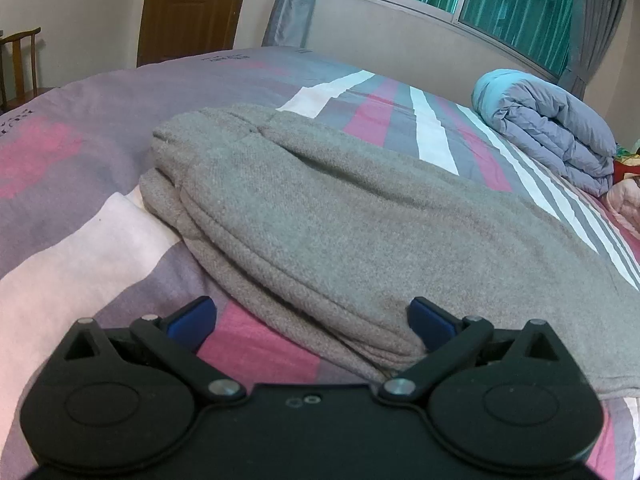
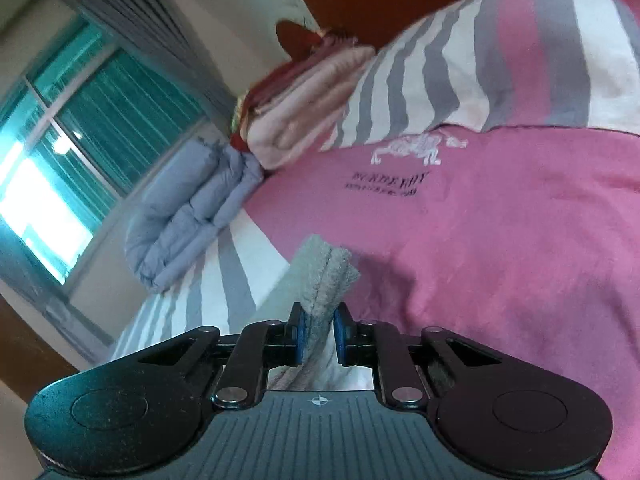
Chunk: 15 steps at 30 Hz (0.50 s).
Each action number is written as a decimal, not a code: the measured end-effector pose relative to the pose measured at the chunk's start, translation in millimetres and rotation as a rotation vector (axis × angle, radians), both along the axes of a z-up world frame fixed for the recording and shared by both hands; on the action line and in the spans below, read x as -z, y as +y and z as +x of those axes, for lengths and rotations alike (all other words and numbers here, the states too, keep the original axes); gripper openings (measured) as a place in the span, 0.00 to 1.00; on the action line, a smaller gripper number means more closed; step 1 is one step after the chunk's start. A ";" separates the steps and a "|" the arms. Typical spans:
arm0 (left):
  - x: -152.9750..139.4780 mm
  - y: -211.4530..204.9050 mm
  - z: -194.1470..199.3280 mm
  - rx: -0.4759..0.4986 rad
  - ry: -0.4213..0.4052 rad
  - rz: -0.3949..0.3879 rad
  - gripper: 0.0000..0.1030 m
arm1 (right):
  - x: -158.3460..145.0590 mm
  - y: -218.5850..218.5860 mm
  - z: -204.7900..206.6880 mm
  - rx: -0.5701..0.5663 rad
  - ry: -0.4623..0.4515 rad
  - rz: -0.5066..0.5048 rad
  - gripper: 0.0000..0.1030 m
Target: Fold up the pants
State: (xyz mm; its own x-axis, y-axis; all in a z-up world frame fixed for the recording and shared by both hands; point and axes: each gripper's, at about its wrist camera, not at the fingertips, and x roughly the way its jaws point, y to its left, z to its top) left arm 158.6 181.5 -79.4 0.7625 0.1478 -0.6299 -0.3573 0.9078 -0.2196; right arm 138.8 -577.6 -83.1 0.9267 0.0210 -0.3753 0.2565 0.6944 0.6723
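Bedspread roomy beyond pants' seemingly folded edge

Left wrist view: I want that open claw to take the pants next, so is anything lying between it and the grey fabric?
Nothing visible. The left claw is open right at the grey pants, with only bedspread beside them.

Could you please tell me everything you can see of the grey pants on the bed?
The grey pants look like thick, fleecy knit, folded into stacked layers with stitched edges. They lie on the striped pink, grey and white bedspread. The left gripper, jaws wide open, straddles their near edge. The right gripper pinches a doubled seamed edge.
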 end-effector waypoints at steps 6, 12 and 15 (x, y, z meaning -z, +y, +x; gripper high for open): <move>0.0 0.5 -0.1 0.002 -0.002 -0.003 0.94 | 46.5 -9.9 3.8 0.033 0.110 0.133 0.16; 0.5 0.5 -0.4 0.002 -0.004 -0.006 0.94 | 44.1 -14.9 6.2 0.007 0.127 0.148 0.18; 0.2 0.5 -0.4 0.002 -0.005 -0.006 0.94 | 40.9 -13.7 2.8 0.009 0.126 0.139 0.20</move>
